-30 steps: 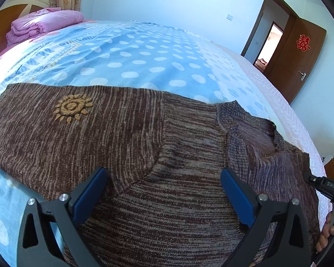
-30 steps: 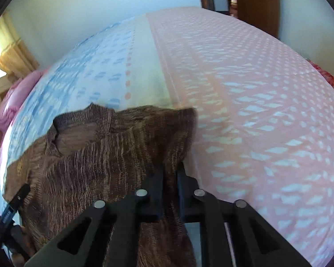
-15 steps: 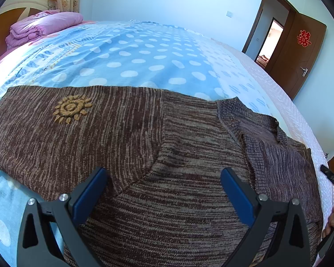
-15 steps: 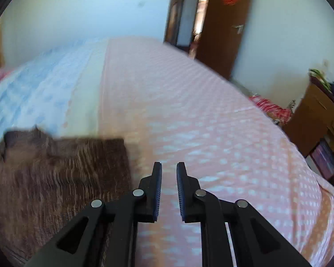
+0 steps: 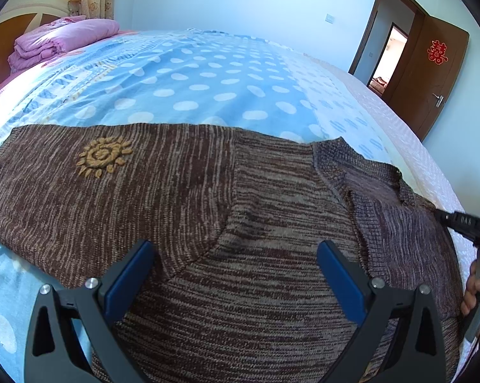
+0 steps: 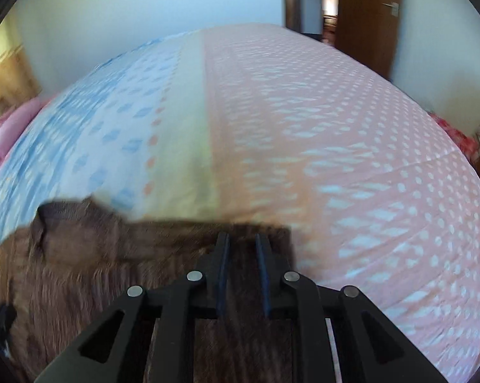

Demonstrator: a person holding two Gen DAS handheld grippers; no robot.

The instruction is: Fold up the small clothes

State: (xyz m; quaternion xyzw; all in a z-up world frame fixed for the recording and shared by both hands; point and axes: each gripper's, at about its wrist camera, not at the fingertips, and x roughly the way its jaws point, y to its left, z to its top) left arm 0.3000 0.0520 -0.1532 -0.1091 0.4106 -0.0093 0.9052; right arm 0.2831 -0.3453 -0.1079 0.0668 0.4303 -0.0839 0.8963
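Note:
A brown knit sweater [image 5: 208, 210] with a yellow sun motif [image 5: 104, 156] lies flat on the bed, its right side folded over toward the collar. My left gripper [image 5: 236, 249] stands wide open just above the sweater's middle, nothing between its blue pads. In the blurred right wrist view my right gripper [image 6: 242, 239] hovers over the sweater's [image 6: 96, 271] right edge. Its jaws are opening by a narrow gap, and no cloth is pinched between them. The right gripper's tip [image 5: 444, 215] and the hand [image 5: 473, 290] holding it show at the sweater's right side.
The bed sheet is blue with white dots [image 5: 208, 79] on the left and pink [image 6: 335, 127] on the right. A folded pink quilt [image 5: 64, 38] lies by the headboard. A brown door [image 5: 431, 73] stands open beyond the bed.
The right gripper let go of the sweater's edge, swung out over the pink sheet, then came back over the sweater's right edge. The left gripper kept still.

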